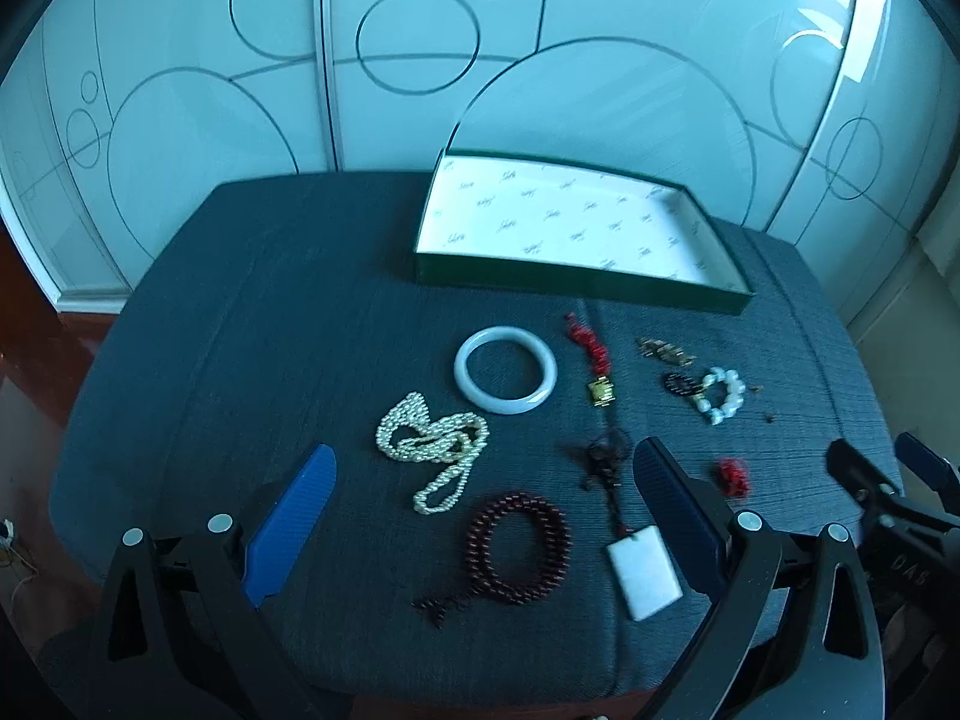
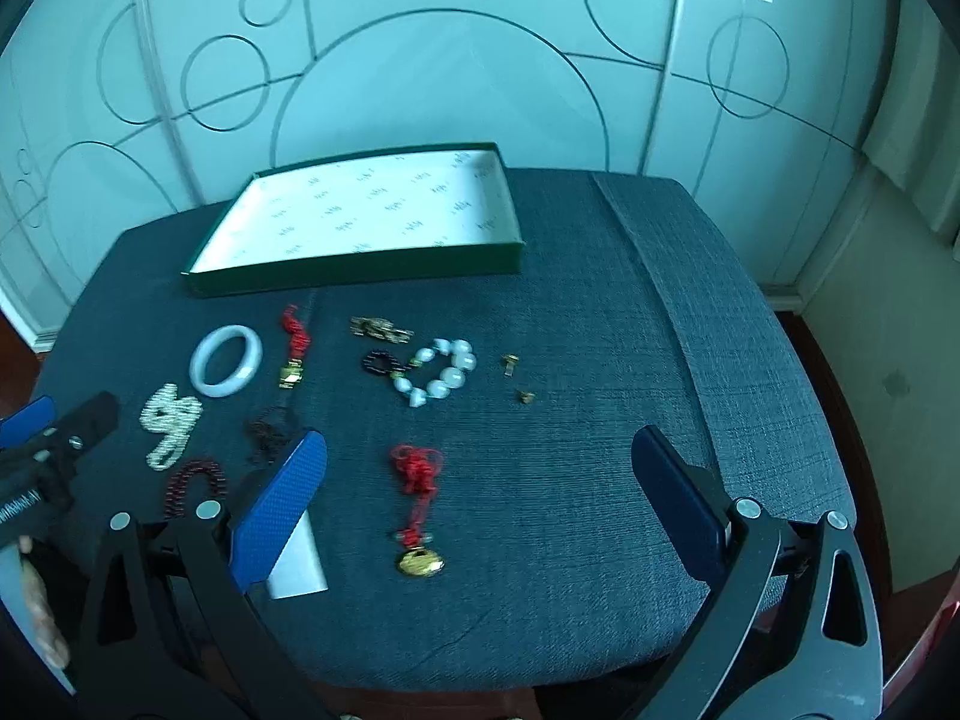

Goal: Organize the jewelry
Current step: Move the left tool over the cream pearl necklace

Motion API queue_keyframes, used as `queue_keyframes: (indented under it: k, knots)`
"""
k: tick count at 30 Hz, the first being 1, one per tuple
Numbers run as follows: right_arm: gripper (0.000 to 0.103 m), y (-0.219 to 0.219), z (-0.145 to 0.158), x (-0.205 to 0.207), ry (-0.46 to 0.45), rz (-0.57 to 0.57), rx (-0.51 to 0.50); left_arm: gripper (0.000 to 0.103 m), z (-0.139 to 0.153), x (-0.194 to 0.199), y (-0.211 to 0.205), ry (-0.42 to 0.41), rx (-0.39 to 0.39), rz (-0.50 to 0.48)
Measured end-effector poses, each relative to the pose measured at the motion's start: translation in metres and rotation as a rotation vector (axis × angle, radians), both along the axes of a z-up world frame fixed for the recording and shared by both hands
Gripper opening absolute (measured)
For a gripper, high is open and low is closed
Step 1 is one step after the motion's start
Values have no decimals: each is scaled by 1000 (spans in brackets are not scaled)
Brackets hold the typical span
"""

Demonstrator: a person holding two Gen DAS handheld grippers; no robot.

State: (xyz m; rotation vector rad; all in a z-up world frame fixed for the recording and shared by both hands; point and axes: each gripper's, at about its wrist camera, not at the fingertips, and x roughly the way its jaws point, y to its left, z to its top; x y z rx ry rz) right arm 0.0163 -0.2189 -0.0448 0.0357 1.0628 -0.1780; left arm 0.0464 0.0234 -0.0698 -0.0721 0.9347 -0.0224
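Jewelry lies spread on a dark blue cloth table (image 1: 240, 324). A green tray with white patterned lining (image 1: 600, 291) (image 2: 360, 279) stands at the back, with nothing in it. In the left wrist view I see a pale jade bangle (image 1: 505, 378), a pearl necklace (image 1: 432, 447), a dark red bead bracelet (image 1: 521, 540), a white rectangular pendant (image 1: 643, 573) and a white bead bracelet (image 1: 723, 393). My left gripper (image 1: 480, 468) is open above the necklace and bracelet. My right gripper (image 2: 477, 456) is open above a red knot charm with a gold pendant (image 2: 417, 510).
A red cord with a gold charm (image 1: 594, 366), a gold chain piece (image 2: 381, 329) and two small gold earrings (image 2: 510, 360) lie mid-table. White cabinet doors with circle patterns (image 1: 420, 60) stand behind. The table's right part (image 2: 660, 300) holds no jewelry.
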Motion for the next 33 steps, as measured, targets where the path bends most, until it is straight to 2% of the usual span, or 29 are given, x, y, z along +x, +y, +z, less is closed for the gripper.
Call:
queue_keyframes:
  k: [5,8,11,12,15,18,33]
  knots:
    - [99,-10,-22,4,28,-13,2,98,-23,13,11,28,37,19]
    - [80,-17,-35,8,53,-20,0,98,-34,20,16,48,44,28]
    - [73,-28,-48,13,78,-42,17,98,-41,26,20,62,35,38]
    - [67,-32,-52,15,83,-51,18,98,-44,28,22,65,36,40]
    - [57,-42,-63,20,107,-72,35,98,-50,33,26,76,36,50]
    - [51,-48,-72,27,120,-77,37,98,-55,39,28,85,24,57]
    - [35,-46,-90,51,134,-23,67,98,-67,60,23,106,25,53]
